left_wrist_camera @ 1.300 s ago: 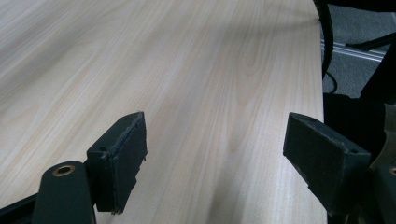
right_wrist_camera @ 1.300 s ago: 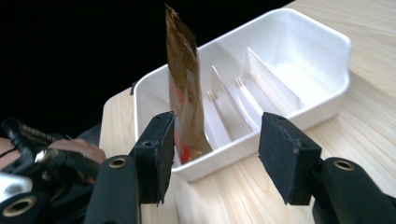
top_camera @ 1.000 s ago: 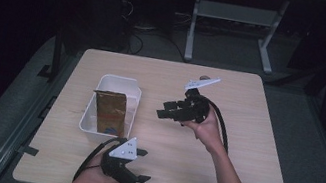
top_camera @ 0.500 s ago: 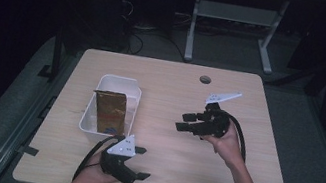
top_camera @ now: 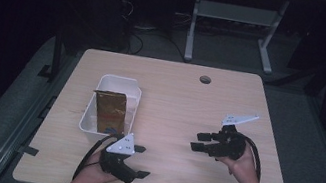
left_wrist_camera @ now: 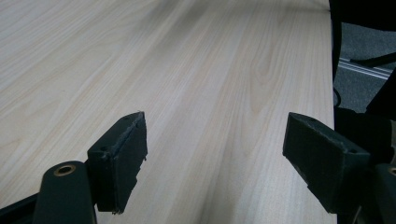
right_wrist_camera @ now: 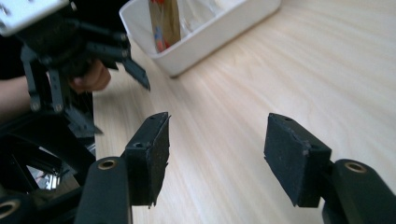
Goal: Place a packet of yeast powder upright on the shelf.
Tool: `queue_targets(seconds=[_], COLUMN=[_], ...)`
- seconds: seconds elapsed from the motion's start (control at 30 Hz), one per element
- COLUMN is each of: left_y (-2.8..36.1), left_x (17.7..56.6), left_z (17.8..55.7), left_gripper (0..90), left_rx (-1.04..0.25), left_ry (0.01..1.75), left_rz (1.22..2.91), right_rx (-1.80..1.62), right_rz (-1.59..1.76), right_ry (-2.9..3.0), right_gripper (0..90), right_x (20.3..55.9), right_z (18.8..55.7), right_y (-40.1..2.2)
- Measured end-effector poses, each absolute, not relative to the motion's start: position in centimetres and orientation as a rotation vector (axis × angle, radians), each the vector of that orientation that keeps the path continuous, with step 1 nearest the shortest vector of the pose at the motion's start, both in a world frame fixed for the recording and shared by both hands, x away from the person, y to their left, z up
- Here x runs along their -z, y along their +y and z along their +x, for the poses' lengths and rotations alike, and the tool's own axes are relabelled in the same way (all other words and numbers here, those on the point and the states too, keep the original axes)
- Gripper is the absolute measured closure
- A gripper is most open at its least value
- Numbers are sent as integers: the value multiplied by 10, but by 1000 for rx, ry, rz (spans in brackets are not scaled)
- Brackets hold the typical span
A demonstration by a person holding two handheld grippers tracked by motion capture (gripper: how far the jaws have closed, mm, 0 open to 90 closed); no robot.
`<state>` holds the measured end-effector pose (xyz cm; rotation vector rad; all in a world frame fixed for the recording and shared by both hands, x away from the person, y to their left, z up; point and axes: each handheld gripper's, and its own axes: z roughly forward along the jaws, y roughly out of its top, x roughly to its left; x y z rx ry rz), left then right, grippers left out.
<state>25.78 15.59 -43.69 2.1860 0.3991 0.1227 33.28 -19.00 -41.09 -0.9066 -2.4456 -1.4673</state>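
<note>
1. Gold-brown packet [top_camera: 109,111] stands upright inside the white bin [top_camera: 135,98], leaning toward the bin's left wall. In the right gripper view its lower part [right_wrist_camera: 164,21] shows red-and-white print.
2. White bin sits on the surface [top_camera: 176,94], on the left half, long axis running front to back. Some clear wrap [right_wrist_camera: 205,11] lies in the bin beside the packet.
3. Left gripper [top_camera: 138,161] is just off the bin's near end, not touching it. Released: jaws spread wide, nothing between them, bare wood under them in the left gripper view [left_wrist_camera: 212,140]. Jaws point to the right, away from the bin.
4. Right gripper [top_camera: 198,141] is well to the right of the bin, held low over the surface, jaws aimed back toward the bin. Released: jaws have just been opening, nothing between them [right_wrist_camera: 215,154].
5. Right gripper view sees the left gripper [right_wrist_camera: 116,60] and the hand [right_wrist_camera: 91,77] on it in front of the bin's near corner.
6. Round cable hole [top_camera: 205,79] sits in the surface far behind and right of the bin.
</note>
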Motion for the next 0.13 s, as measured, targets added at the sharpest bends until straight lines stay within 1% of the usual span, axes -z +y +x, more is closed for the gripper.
queue_targets(seconds=[0.13], left_y=[156], left_x=[437], left_z=[258], left_gripper=[213], left_rx=[-124], left_ry=[397], left_rz=[2187], right_rx=[1466], right_rz=[-919], right_ry=[-2449], right_gripper=[387], right_x=[422], right_z=[318], right_y=[-196])
